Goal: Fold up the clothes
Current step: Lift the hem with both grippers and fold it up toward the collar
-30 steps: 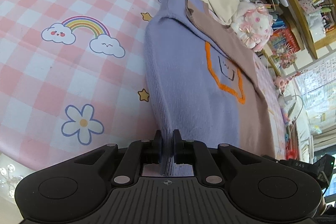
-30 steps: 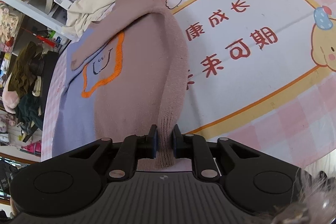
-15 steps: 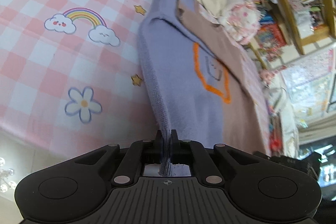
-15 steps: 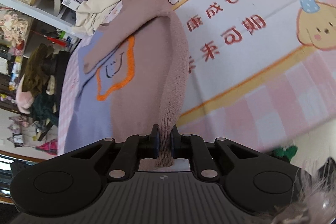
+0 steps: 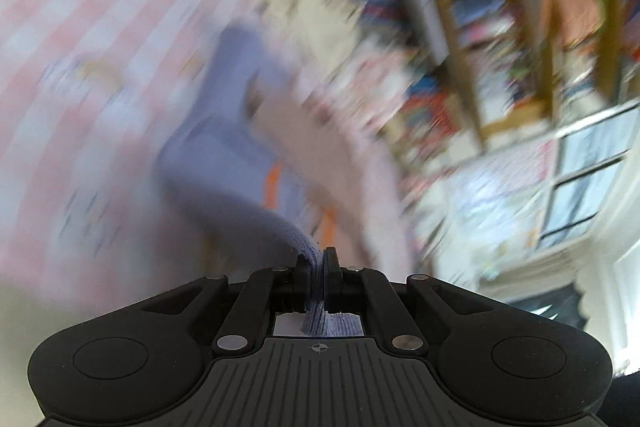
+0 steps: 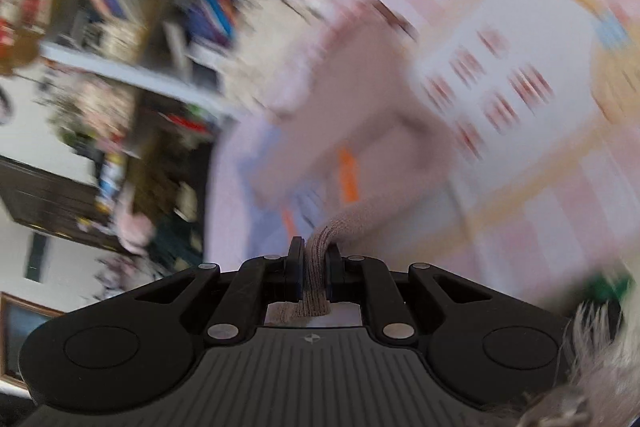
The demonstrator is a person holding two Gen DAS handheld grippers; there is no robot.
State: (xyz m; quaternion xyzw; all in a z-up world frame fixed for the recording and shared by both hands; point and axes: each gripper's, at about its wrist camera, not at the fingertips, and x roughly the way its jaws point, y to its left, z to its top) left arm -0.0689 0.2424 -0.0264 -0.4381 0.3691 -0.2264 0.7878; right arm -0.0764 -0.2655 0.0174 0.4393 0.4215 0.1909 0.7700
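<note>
Pink checked cloth [image 5: 80, 7]; one sweater [image 5: 224, 147], two tools [image 5: 318, 259] [image 6: 314, 251] clamping hem.

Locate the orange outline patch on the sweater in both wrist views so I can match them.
Left wrist view: the orange outline patch sits just left of centre, blurred, on the sweater above the left hand-held gripper.
Right wrist view: it sits at centre, above the right hand-held gripper.
Shared landmark: the pink checked cloth under the sweater, at far left in the left view, at right in the right view.
</note>
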